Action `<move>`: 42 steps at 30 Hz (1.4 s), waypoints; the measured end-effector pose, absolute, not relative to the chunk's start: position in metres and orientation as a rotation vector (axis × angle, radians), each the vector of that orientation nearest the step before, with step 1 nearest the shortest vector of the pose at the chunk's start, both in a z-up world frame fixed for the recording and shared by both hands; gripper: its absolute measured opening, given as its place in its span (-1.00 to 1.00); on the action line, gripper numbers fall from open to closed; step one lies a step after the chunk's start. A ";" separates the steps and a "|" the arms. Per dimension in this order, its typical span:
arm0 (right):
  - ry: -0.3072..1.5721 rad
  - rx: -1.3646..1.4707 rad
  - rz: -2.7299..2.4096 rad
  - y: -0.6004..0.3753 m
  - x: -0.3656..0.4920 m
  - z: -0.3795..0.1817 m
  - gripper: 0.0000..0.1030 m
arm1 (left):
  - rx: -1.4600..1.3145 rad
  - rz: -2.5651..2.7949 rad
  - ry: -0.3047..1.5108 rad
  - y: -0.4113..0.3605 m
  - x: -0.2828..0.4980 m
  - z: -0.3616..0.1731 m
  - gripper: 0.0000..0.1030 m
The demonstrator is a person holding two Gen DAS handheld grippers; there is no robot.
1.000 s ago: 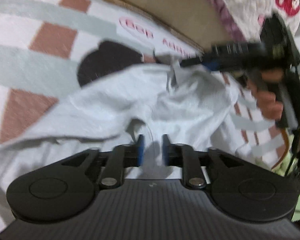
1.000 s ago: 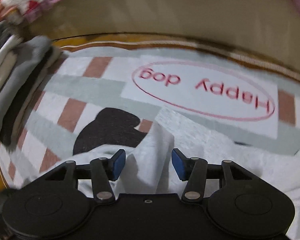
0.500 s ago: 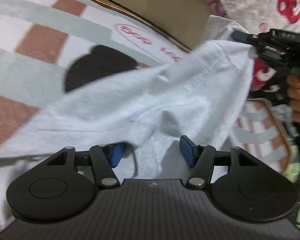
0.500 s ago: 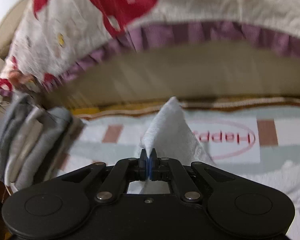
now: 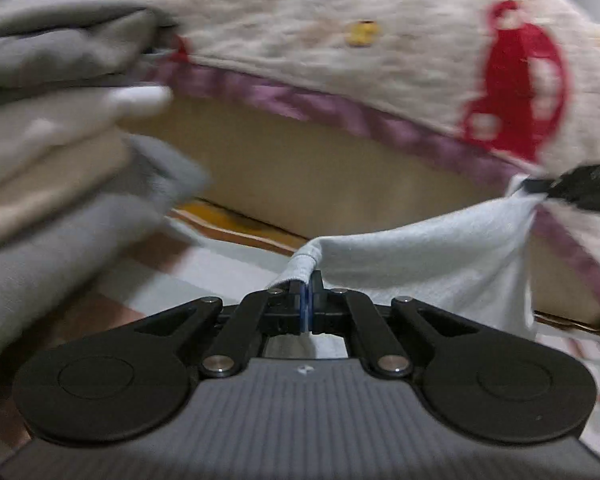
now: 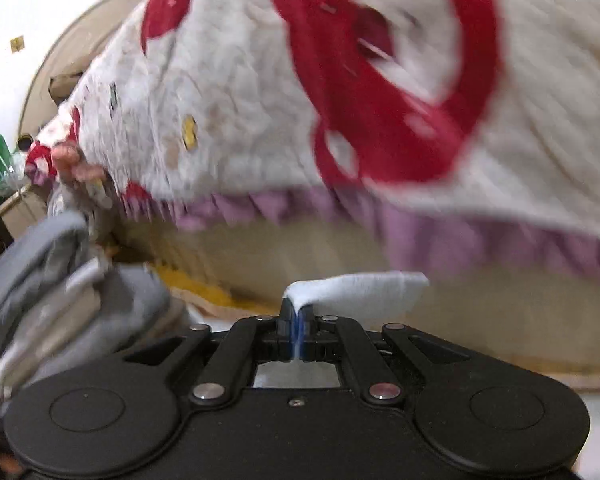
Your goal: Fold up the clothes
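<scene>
The left tongs [image 5: 307, 300], open a moment ago, now pinch the white shirt [image 5: 428, 256] too, like the right tongs [image 6: 296, 334], so it hangs lifted toward 3 o'clock, ready for folding.

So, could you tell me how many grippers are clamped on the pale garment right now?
2: the left gripper pinches one edge of the pale garment; the right gripper pinches another.
</scene>
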State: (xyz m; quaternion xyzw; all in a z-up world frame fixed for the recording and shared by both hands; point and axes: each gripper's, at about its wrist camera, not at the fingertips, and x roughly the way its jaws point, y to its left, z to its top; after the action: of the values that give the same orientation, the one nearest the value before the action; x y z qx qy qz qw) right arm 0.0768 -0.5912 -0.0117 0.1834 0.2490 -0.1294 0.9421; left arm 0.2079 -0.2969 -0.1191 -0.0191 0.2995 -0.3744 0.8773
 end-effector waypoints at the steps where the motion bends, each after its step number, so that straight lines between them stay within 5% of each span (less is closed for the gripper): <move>1: 0.519 0.353 -0.277 -0.591 0.087 -0.013 -0.39 | -0.009 -0.731 0.647 -0.300 0.217 -0.131 -0.99; 8: 0.692 0.299 -0.364 -0.615 0.054 -0.056 -0.33 | 0.149 -0.559 0.753 -0.297 0.251 -0.204 -0.98; 24: 0.745 0.720 -0.804 -0.763 -0.217 -0.138 -0.10 | 0.111 -0.561 0.781 -0.289 0.246 -0.157 -0.81; 27: 0.731 0.793 -0.799 -0.773 -0.225 -0.152 0.04 | 0.075 -0.725 0.801 -0.305 0.241 -0.151 -0.56; 29: 0.728 0.829 -0.798 -0.780 -0.228 -0.163 0.05 | 0.086 -0.820 0.808 -0.323 0.242 -0.152 -0.21; 33: 0.733 0.839 -0.762 -0.789 -0.221 -0.180 0.05 | 0.310 -0.902 0.719 -0.371 0.256 -0.160 -0.17; 42: 0.811 0.744 -0.657 -0.776 -0.206 -0.193 0.07 | 0.302 -1.038 0.910 -0.430 0.320 -0.202 0.16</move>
State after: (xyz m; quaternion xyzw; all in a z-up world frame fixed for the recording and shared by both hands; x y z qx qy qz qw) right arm -0.2065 -0.7762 -0.1934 0.3471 0.3785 -0.3063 0.8015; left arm 0.3204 -0.4298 -0.2021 0.1386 0.4183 -0.4767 0.7606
